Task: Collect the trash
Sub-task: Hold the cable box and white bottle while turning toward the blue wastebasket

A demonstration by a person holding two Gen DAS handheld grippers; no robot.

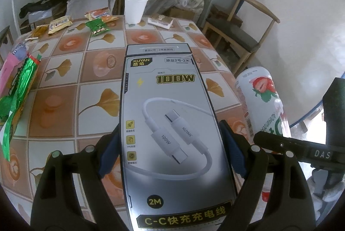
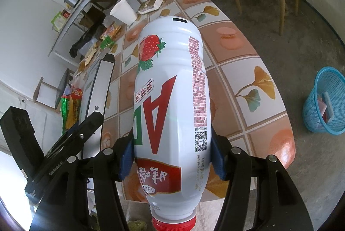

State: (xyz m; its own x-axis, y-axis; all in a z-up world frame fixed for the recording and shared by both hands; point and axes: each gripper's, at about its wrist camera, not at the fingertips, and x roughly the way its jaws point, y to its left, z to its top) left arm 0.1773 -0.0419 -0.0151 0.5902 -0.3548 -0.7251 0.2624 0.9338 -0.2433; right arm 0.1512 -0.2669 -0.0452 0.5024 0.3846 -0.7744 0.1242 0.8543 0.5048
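Your left claw (image 1: pixel 170 153) was clamped on a grey charging-cable box (image 1: pixel 170 123), pads on its two long edges near the lower half, the box lifted above the counter (image 1: pixel 71 79). Your right claw (image 2: pixel 171 157) was gripping a white strawberry drink bottle (image 2: pixel 170 90) across its lower body, red cap toward the camera and base pointing away, also clear of the counter. Both grips looked square and secure.

The blue mesh basket (image 2: pixel 325 101) stood on the floor well beyond the counter's right edge, with some pieces already in it. It was judged the destination for both items.

Advice for the carry: you should swing the right claw over the basket mouth first and release the bottle low, since a smooth round body could bounce out. You should then bring the box over, tilted end-down so it enters lengthwise.

Still on the counter: a white paper cup (image 1: pixel 135 8) and snack wrappers (image 1: pixel 98 27) along the far edge, and a green foil wrapper (image 1: pixel 19 88) at the left edge.
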